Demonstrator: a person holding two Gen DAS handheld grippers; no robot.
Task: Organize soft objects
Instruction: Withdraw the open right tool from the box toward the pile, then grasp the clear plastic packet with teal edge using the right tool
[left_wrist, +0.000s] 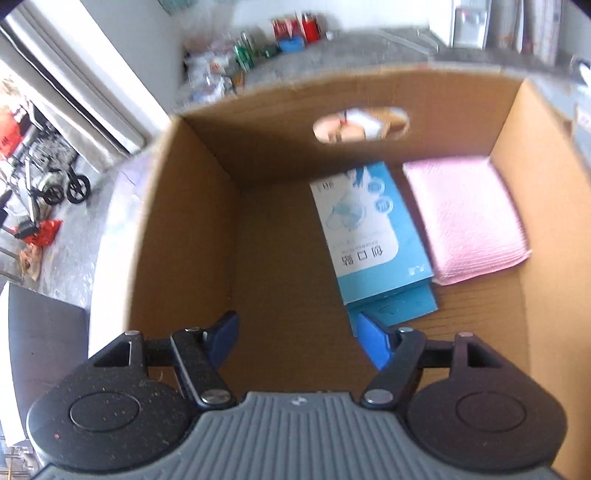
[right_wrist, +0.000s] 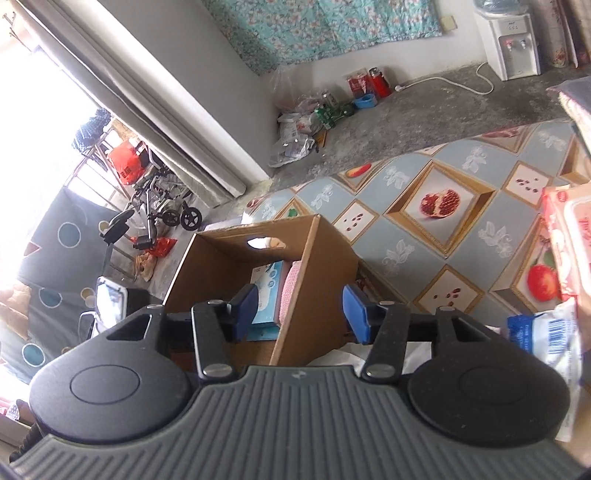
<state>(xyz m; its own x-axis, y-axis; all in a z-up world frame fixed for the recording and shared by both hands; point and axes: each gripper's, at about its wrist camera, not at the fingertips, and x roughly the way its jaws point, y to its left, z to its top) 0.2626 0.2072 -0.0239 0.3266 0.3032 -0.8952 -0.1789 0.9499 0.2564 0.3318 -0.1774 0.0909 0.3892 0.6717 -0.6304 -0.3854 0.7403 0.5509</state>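
While both sets of jaws hang spread and empty, the corrugated cardboard box (left_wrist: 207, 206) holds one glossy blue packet (left_wrist: 369, 236) and one ribbed pink cloth (left_wrist: 465, 218).

Grey floor (right_wrist: 424, 110), perhaps concrete; bright window (right_wrist: 33, 122)

A: What colours are in the box (left_wrist: 177, 229)?
B: It's plain brown. Inside, a blue and white packet (left_wrist: 369, 236) lies just beside a pink cloth (left_wrist: 465, 218).
A: And the tablecloth (right_wrist: 417, 236)?
B: Grey-blue diamonds, gold frames, red pomegranates. Both grippers have blue pads (right_wrist: 355, 312).
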